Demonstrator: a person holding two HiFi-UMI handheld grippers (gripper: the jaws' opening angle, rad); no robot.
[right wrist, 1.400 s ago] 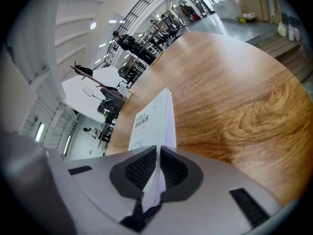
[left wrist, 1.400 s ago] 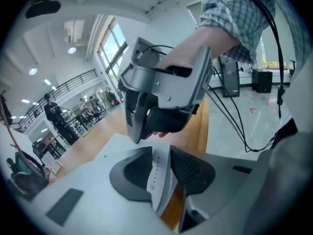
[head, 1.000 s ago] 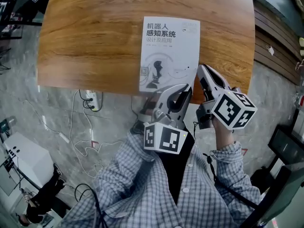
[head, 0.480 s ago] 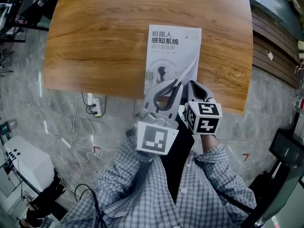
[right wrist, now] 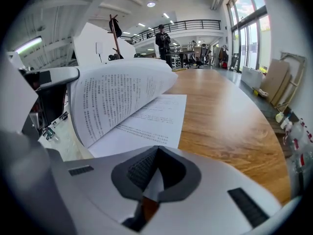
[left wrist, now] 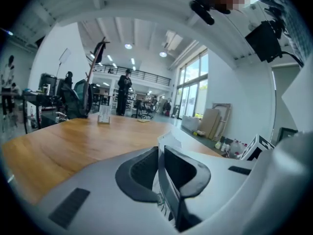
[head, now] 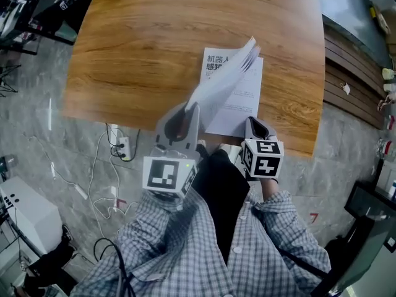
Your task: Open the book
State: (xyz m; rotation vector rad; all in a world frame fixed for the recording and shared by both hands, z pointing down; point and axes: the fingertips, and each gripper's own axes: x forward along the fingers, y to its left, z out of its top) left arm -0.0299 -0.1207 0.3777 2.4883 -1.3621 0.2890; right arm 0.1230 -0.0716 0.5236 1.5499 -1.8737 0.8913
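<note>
— The fingers (left wrist: pixel 139 175) of the left gripper (head: pixel 187 111): how do they stand?

— Pressed together on a thin white sheaf: the cover (head: pixel 213 67) of the book (head: pixel 241 101) and a wad of leaves (head: pixel 228 78) with it. Nothing else is between them. The sheaf rises from those fingers and fans away ahead of them and to their right, clear of the table (head: pixel 136 48).

— And to the right of that?

— Just beyond the left fingers, on their right, the rest of the book lies flat on the wood with a printed page facing up. The lifted leaves arch over its left part.

— The right gripper (head: pixel 253 124)?

— Its fingers (right wrist: pixel 171 173) are closed too, with a sliver of white paper nipped between them. I take that for the near corner of the flat page, pinned at the table's near edge. The open page stretches away ahead of those fingers, and the curled leaves stand to their left.

— So how far along?

— Well on, I judge. The book is parted and print shows on both sides of the gap. But the raised half stands at a slant and is not laid over. What is left, I think, is to carry that half across to the left and set it down flat, then let go with both grippers. Whether the leaves would stay down on their own I cannot tell.
</note>
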